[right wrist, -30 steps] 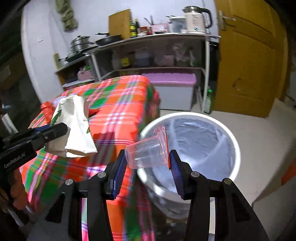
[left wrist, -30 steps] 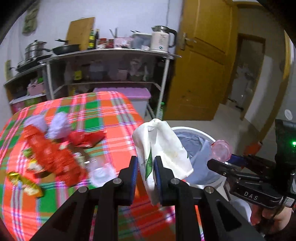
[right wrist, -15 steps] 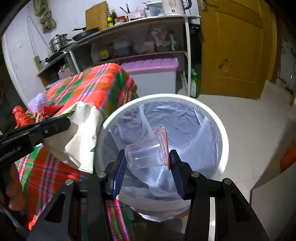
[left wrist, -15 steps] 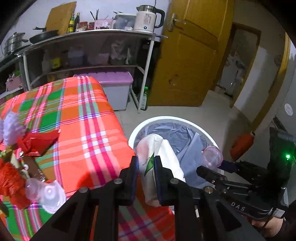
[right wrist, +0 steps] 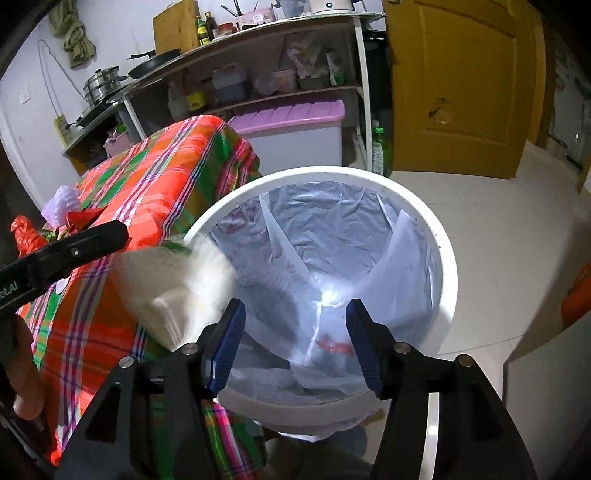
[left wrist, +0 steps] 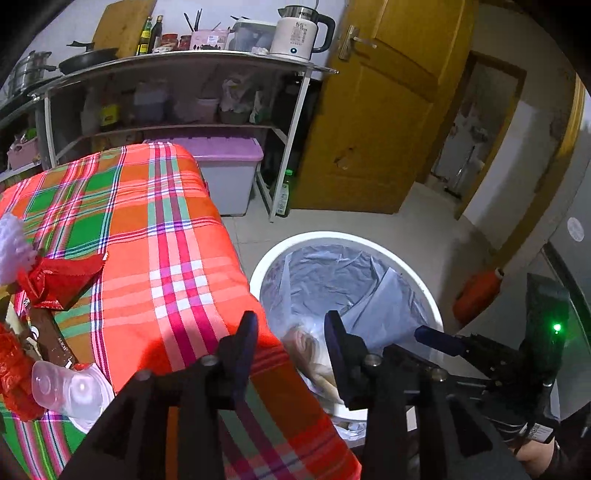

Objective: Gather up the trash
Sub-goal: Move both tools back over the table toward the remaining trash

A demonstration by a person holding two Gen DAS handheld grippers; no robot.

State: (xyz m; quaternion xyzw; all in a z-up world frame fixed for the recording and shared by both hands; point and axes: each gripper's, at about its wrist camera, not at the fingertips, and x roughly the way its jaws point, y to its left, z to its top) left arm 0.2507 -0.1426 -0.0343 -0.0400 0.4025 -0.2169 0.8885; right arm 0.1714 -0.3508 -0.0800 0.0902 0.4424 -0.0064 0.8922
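The bench [left wrist: 173, 266] wears an orange, green and pink plaid cloth and stands in a small kitchen, with a metal shelf rack [left wrist: 177, 74] behind it carrying a white kettle [left wrist: 299, 33], a frying pan [left wrist: 88, 62], bottles and jars, a lilac-lidded storage box [left wrist: 225, 173] beneath, and a yellow-brown wooden door [left wrist: 388, 103] to the side. The floor is pale tile. Just beside the bench's near corner stands a white bin [right wrist: 447, 280] lined with a grey plastic bag [right wrist: 332, 236]. The left tool [left wrist: 290, 343] hangs over the bench corner and bin rim, its jaws opening with nothing pressed between them; below it a white paper bag [right wrist: 177, 288] shows as a motion-blurred shape at the bin's rim, loose of the jaws, its long axis slanting from the bench side down toward the bin's inside. The right tool [right wrist: 293, 343] points down into the bin, its jaws opening and empty; a pale clear shape with a red mark [right wrist: 332, 345] lies on the liner under it, too blurred to name. On the bench's far side lie red wrappers [left wrist: 59, 280], a white foam net [left wrist: 14, 243], a brown packet [left wrist: 51, 339] and clear plastic cups [left wrist: 70, 391] on their sides.
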